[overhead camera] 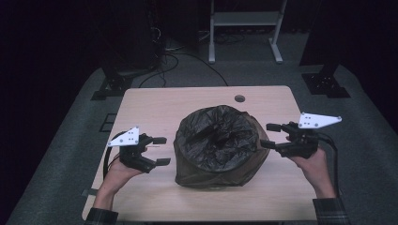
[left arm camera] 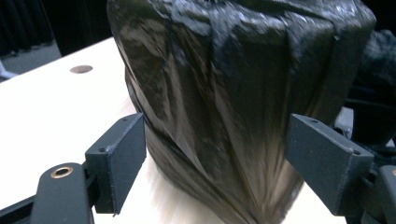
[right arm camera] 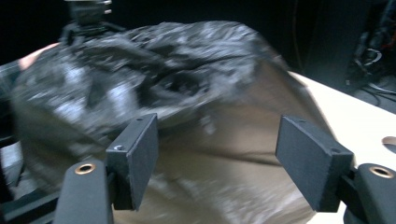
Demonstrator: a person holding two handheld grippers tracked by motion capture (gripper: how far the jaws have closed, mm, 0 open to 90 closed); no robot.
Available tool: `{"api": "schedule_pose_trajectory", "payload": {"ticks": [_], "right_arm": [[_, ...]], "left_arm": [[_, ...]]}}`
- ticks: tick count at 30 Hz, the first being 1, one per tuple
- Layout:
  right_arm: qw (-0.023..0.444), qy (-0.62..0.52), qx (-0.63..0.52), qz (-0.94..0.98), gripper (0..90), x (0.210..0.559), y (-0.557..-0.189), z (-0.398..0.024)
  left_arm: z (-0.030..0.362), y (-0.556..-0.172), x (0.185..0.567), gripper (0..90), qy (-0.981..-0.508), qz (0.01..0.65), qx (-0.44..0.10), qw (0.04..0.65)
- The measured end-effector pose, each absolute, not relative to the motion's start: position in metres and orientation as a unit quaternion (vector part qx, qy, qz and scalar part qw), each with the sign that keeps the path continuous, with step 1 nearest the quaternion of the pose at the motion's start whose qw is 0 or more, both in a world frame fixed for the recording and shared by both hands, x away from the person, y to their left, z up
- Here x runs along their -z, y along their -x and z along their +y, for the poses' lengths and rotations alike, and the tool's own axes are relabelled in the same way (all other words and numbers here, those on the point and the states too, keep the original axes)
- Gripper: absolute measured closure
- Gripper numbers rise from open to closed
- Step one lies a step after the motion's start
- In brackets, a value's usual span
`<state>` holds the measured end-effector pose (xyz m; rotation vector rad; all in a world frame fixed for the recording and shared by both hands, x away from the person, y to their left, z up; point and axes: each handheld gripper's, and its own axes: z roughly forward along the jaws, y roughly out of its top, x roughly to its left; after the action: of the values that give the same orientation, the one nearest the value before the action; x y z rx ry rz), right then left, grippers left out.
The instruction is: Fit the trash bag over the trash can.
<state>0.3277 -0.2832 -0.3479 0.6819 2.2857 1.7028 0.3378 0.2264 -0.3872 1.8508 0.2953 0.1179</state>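
table [overhead camera: 155, 101]: light wood | hole [overhead camera: 240, 98]: far edge | white frame [overhead camera: 244, 21]: behind

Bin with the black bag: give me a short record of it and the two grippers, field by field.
bin: stands near the middle of the table, lined with a black bag
bag: pulled over the rim and down the sides, crumpled inside
left gripper: jaws open, beside the bin's left side, holding nothing
right gripper: jaws open, at the bin's right side by the rim, holding nothing
table hole: behind the bin
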Motion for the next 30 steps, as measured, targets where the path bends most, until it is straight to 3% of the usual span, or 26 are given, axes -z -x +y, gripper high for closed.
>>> {"api": "schedule_pose_trajectory", "payload": {"ticks": [10, 13, 14, 15, 18, 19, 20, 22, 23, 30], "right_arm": [[0.073, -0.196, -0.58, 0.787, 29.0, 0.365, -0.303, -0.27], [0.066, -0.192, -0.572, 0.795, 34.6, 0.371, -0.302, -0.263], [0.071, -0.192, -0.567, 0.798, 41.4, 0.373, -0.301, -0.261], [0.073, -0.19, -0.567, 0.798, 48.7, 0.374, -0.301, -0.261], [0.068, -0.19, -0.574, 0.793, 71.3, 0.376, -0.302, -0.26], [0.068, -0.19, -0.574, 0.793, 71.3, 0.376, -0.302, -0.26], [0.068, -0.192, -0.575, 0.793, 77.7, 0.376, -0.302, -0.261], [0.064, -0.192, -0.573, 0.794, 88.3, 0.376, -0.302, -0.261], [0.063, -0.193, -0.571, 0.795, 90.0, 0.376, -0.302, -0.261], [0.061, -0.2, -0.564, 0.799, 90.0, 0.383, -0.3, -0.263]], "left_arm": [[0.212, -0.35, 0.392, 19.3, -0.803, 0.115, -0.041, 0.584], [0.207, -0.352, 0.394, 22.5, -0.804, 0.109, -0.035, 0.583], [0.206, -0.352, 0.394, 24.4, -0.807, 0.107, -0.034, 0.579], [0.205, -0.354, 0.395, 28.3, -0.809, 0.103, -0.028, 0.578], [0.204, -0.355, 0.395, 53.1, -0.81, 0.095, -0.013, 0.578], [0.204, -0.355, 0.395, 59.7, -0.81, 0.095, -0.013, 0.578], [0.203, -0.355, 0.394, 59.7, -0.812, 0.095, -0.015, 0.575], [0.202, -0.356, 0.395, 74.8, -0.814, 0.097, -0.014, 0.573], [0.201, -0.355, 0.394, 89.1, -0.813, 0.097, -0.018, 0.573], [0.203, -0.354, 0.391, 89.8, -0.809, 0.103, -0.029, 0.578]]}}
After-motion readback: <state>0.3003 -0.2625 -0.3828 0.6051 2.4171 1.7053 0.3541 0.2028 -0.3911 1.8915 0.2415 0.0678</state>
